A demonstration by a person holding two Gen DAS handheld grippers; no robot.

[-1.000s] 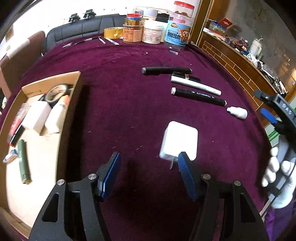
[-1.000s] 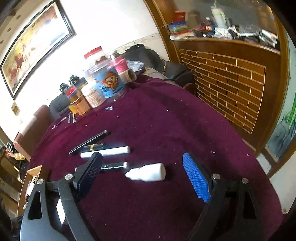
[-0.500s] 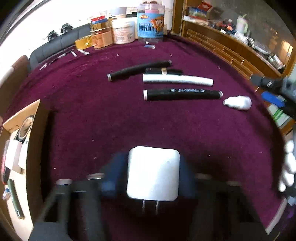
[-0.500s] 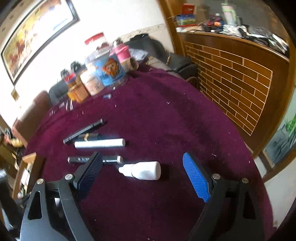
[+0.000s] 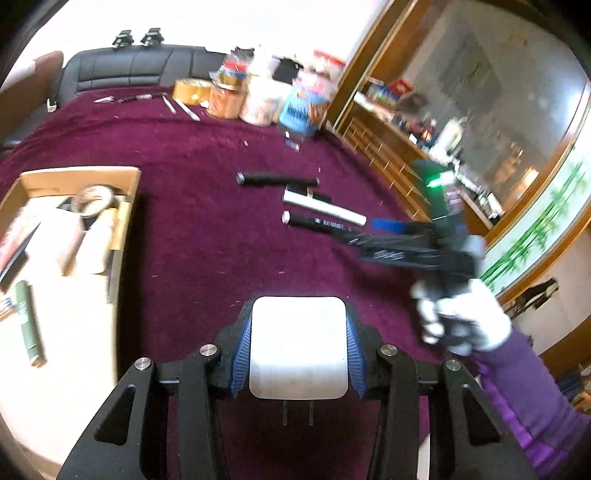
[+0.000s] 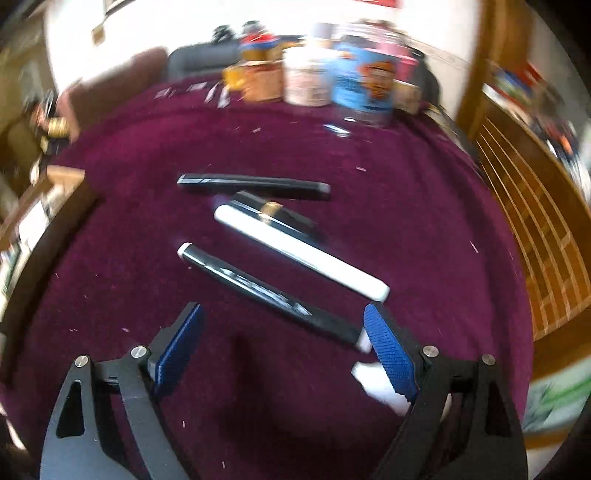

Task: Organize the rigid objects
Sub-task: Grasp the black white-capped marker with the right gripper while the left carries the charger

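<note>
Left tool (image 5: 298, 347) clamps the white square plastic charger (image 5: 298, 347), probably bound for the brown cardboard box (image 5: 74, 177) at nine o'clock; right tool (image 6: 284, 347) gapes empty over the black cylindrical marker (image 6: 266, 291).

A lived-in room of a home, likely a living or dining room. A round table (image 5: 192, 155) draped in a plum-coloured velvet cloth fills the middle, and a black leather sofa (image 5: 136, 68) stands against the white wall behind its far edge. Food jars (image 6: 306, 79) crowd that far edge. On the right runs a wooden counter with a brick-patterned front (image 6: 535, 206), its top cluttered with household odds and ends. A framed picture's corner (image 6: 110, 5) hangs on the wall.
</note>
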